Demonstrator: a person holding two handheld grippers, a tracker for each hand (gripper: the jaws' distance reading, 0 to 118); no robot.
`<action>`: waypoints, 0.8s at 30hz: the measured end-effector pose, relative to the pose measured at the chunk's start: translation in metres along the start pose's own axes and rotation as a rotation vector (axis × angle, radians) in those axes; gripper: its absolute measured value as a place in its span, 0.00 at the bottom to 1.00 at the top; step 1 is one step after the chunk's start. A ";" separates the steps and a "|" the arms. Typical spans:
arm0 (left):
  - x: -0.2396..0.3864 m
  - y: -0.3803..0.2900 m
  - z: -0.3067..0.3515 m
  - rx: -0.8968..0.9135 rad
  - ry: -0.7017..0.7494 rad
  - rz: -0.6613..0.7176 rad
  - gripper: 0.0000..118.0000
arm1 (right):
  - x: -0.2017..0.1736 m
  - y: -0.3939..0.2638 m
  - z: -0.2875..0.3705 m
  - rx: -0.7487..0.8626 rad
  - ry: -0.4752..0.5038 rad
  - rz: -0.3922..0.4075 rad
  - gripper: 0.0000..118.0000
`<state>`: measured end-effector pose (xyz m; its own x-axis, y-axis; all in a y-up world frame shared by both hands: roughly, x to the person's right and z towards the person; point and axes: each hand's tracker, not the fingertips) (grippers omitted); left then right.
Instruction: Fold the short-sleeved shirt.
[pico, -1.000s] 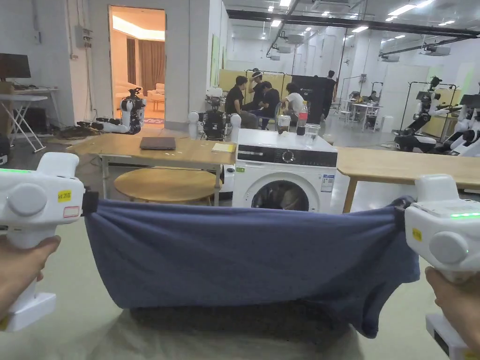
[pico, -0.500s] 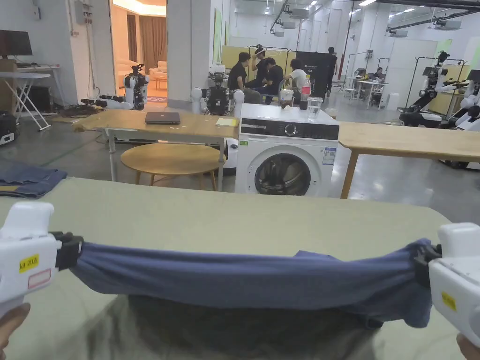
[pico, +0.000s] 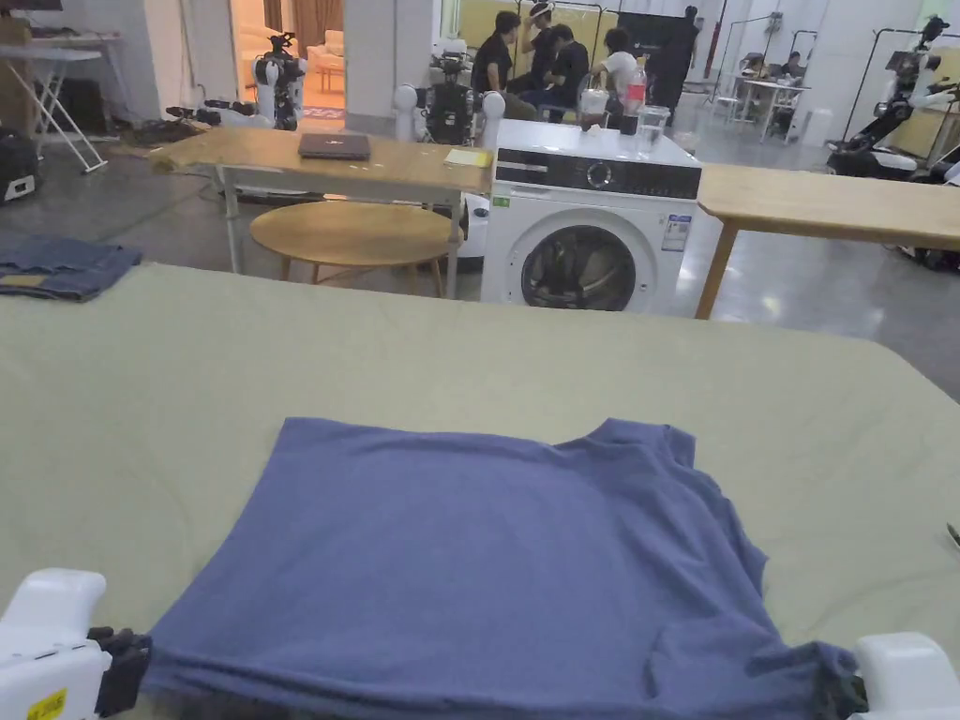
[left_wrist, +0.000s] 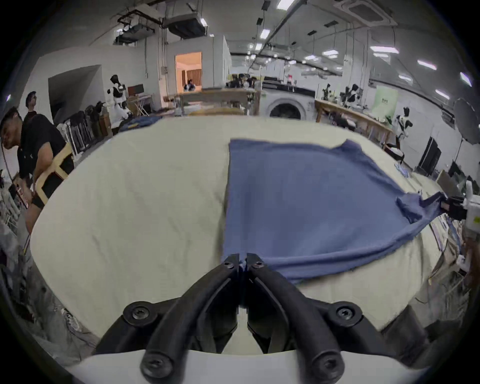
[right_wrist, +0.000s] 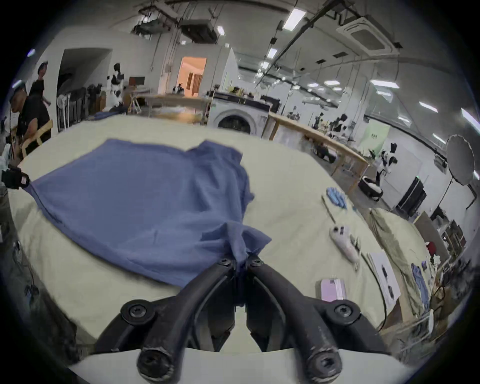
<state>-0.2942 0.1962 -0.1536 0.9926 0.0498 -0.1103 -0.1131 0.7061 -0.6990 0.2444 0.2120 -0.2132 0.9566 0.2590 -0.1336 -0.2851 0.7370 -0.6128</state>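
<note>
One blue short-sleeved shirt (pico: 487, 572) lies spread flat on the desk (pico: 187, 394), which has a pale green cover, near the desk's near edge. The left gripper (left_wrist: 242, 261) has its jaws pressed together on the shirt's near left corner, and the right gripper (right_wrist: 240, 259) has its jaws clamped on a bunched piece of cloth at the near right corner.

The right gripper view shows small things toward the desk's right edge that the head view leaves out: one white handheld device (right_wrist: 344, 243), one pink flat thing (right_wrist: 332, 289) and one small blue thing (right_wrist: 336, 197). The head view shows folded denim (pico: 61, 269) at the desk's far left corner.

Beyond the desk stands one washing machine (pico: 600, 225); something dark lies inside its drum, but I cannot tell what.
</note>
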 end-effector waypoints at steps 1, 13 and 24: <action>-0.001 -0.003 -0.006 -0.020 -0.005 0.001 0.00 | 0.000 -0.005 -0.006 -0.033 0.008 -0.001 0.03; -0.004 -0.023 -0.054 -0.158 0.009 -0.002 0.11 | -0.002 -0.030 -0.052 -0.208 0.038 -0.025 0.28; 0.038 0.027 -0.013 0.146 -0.043 -0.051 0.40 | -0.029 0.038 -0.012 0.189 0.045 -0.146 0.54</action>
<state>-0.2600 0.2082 -0.1859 0.9982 0.0396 -0.0449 -0.0585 0.8037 -0.5922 0.2065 0.2251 -0.2421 0.9889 0.1167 -0.0915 -0.1463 0.8693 -0.4721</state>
